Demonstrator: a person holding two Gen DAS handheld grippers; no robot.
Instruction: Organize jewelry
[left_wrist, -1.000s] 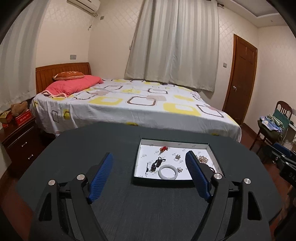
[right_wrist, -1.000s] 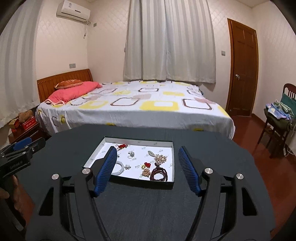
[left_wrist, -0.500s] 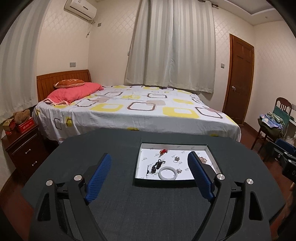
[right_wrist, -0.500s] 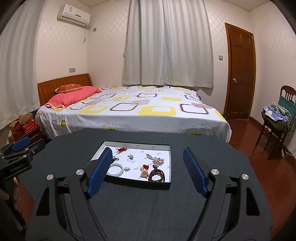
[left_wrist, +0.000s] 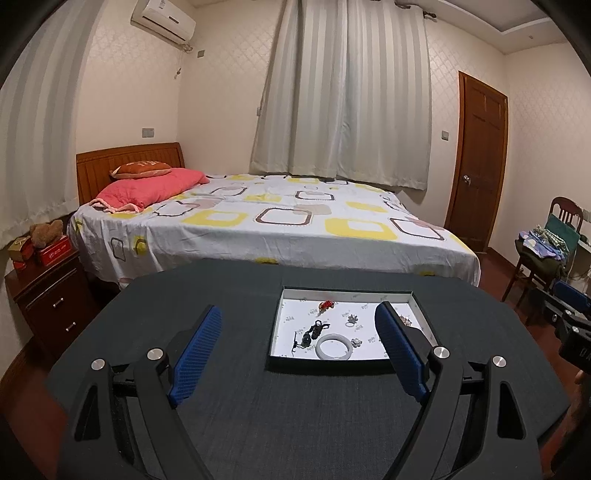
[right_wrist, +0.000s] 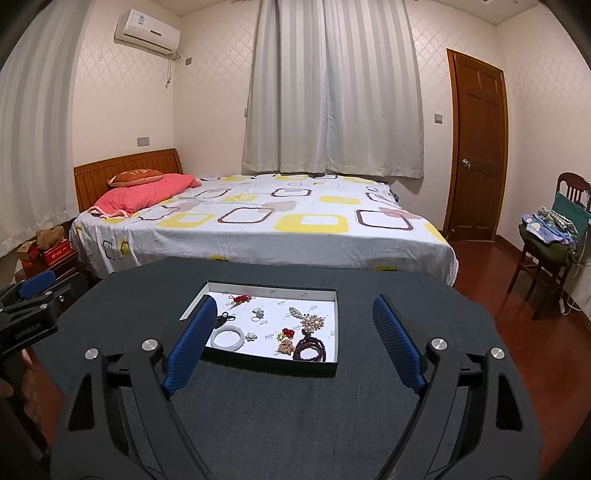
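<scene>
The big bed with the white sheet of yellow and brown squares (right_wrist: 258, 225) stands behind my round desk with the dark grey cloth top (right_wrist: 280, 406). On the desk lies the shallow dark box with a white bottom (right_wrist: 332, 365), and the jewelry is all inside it. In the right view I see the dark red bead bracelet (right_wrist: 310, 349) in the near right corner of the box, touching the pale pearl flower brooch (right_wrist: 312, 322) behind it. The white jade bangle (right_wrist: 228, 338) lies flat at the near left side, just beside the small black cord piece (right_wrist: 223, 318). The small red knot charm (right_wrist: 242, 299) is near the far wall of the box. My left gripper (left_wrist: 297, 354) is above the desk before the box, its blue fingers (left_wrist: 195, 354) wide apart and released, with nothing between them. My right gripper (right_wrist: 291, 347) is also before the box; its blue fingers (right_wrist: 395, 343) are opening now and they hold nothing. The left finger of this gripper covers the near left corner of the box in the view.
</scene>
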